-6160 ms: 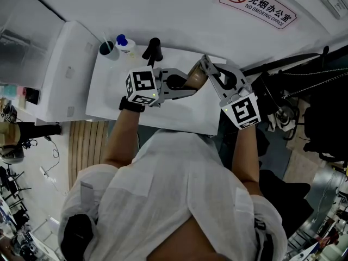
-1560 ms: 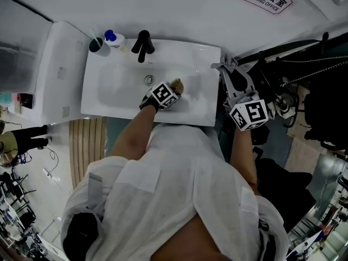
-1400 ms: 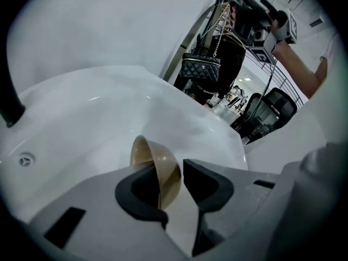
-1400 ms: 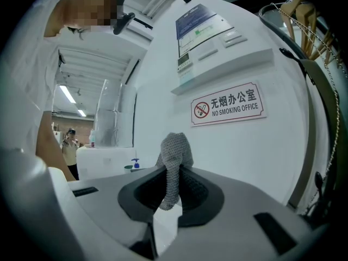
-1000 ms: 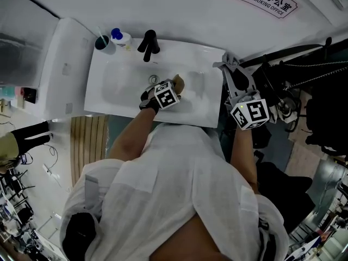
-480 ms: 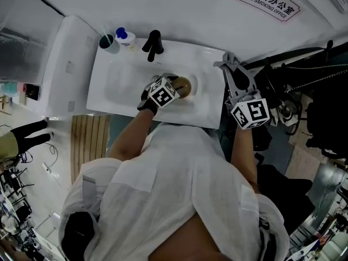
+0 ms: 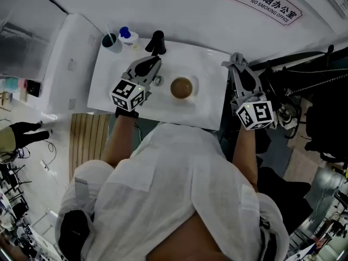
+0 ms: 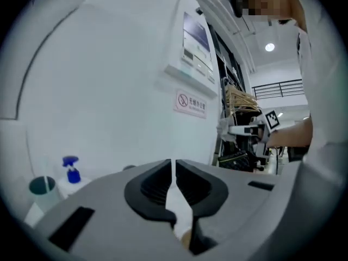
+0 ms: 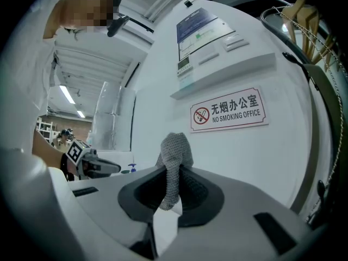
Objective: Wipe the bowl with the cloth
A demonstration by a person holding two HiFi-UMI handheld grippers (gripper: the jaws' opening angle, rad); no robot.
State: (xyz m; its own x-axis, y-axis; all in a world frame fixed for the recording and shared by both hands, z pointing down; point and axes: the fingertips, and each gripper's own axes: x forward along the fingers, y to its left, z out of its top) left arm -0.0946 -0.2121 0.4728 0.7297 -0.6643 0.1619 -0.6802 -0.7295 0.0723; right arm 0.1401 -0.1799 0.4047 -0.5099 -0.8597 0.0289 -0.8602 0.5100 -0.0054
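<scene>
A brown bowl point(image 7: 181, 87) stands upright in the white sink point(image 7: 109, 86), with nothing touching it. My left gripper point(image 7: 154, 61) hangs above the basin to the bowl's left, close to the faucet. Its jaws have just been closing and now stand shut with nothing between them, as the left gripper view point(image 8: 174, 167) shows. My right gripper point(image 7: 237, 60) hovers over the sink's right edge, shut on a grey knitted cloth point(image 9: 174, 156) that sticks up between the pads.
A black faucet point(image 7: 156, 41) stands at the back of the sink. Beside it are a blue-capped bottle point(image 7: 126, 35) and a dark cup point(image 7: 110, 41). A no-smoking sign point(image 7: 266, 3) hangs on the wall. Dark clutter fills the space right of the sink.
My left gripper let go of the bowl, rose and moved left toward the faucet, and its jaws closed. The bowl stays in the basin. The right gripper has not moved.
</scene>
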